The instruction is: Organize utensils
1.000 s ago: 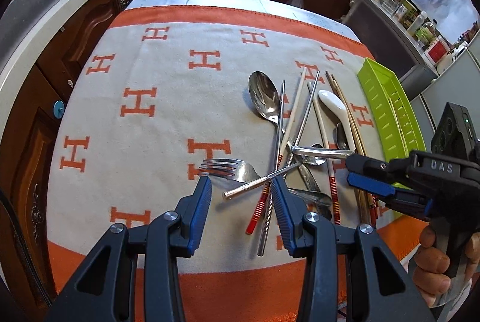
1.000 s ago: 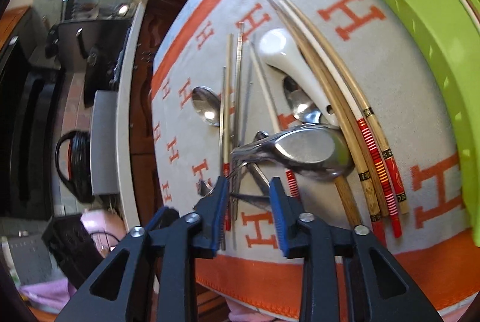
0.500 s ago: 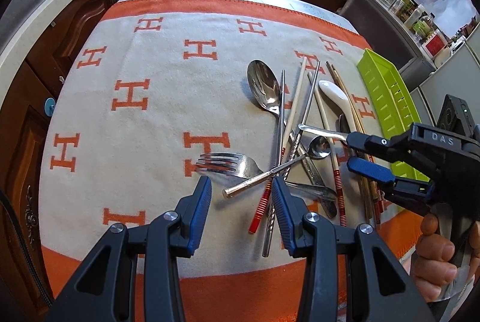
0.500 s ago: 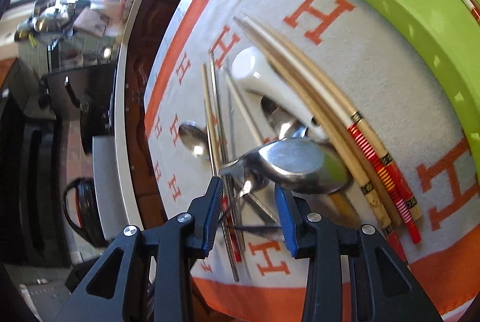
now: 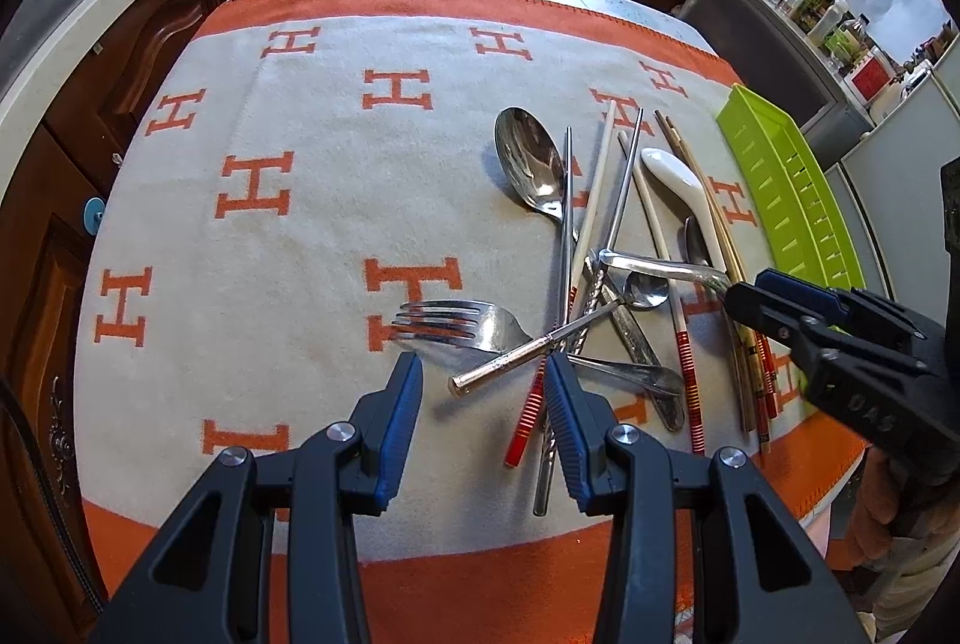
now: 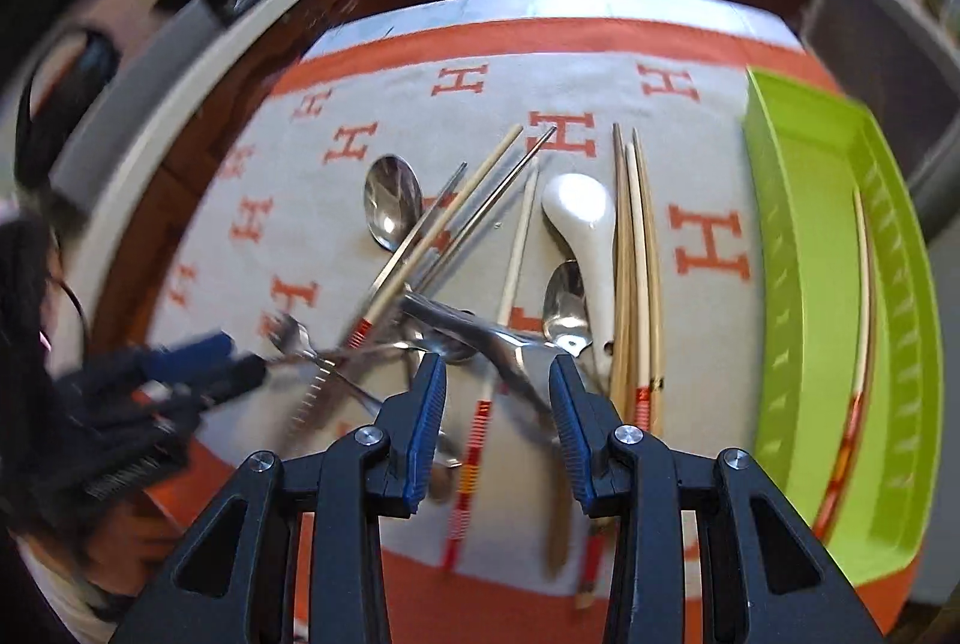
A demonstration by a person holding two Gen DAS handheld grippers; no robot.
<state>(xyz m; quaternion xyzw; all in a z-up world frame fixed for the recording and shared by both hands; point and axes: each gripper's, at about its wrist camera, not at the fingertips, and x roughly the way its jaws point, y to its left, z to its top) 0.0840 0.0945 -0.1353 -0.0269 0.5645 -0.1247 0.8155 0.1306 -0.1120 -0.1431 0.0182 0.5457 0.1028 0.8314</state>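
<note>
A heap of utensils lies on the H-patterned cloth: a fork (image 5: 468,326), a large metal spoon (image 5: 531,164), a white ceramic spoon (image 5: 678,176) (image 6: 585,218), a small copper-handled spoon (image 5: 558,338) and several chopsticks. My right gripper (image 6: 498,365) (image 5: 744,287) is shut on the bowl of a silver spoon (image 6: 480,329), whose handle (image 5: 654,266) sticks out leftward above the heap. My left gripper (image 5: 480,368) hangs open over the small spoon's handle end without pinching it; it shows blurred as the left gripper (image 6: 204,368) in the right wrist view.
A lime green tray (image 6: 798,284) (image 5: 786,200) stands along the cloth's right edge with one chopstick (image 6: 864,284) inside. Dark wooden cabinets and a pale counter ring the table. A hand (image 5: 882,500) grips the right tool at the near right corner.
The right gripper has rolled and risen with the silver spoon, so its view has swung round to show the tray upright on the right. The left gripper has hardly moved.
</note>
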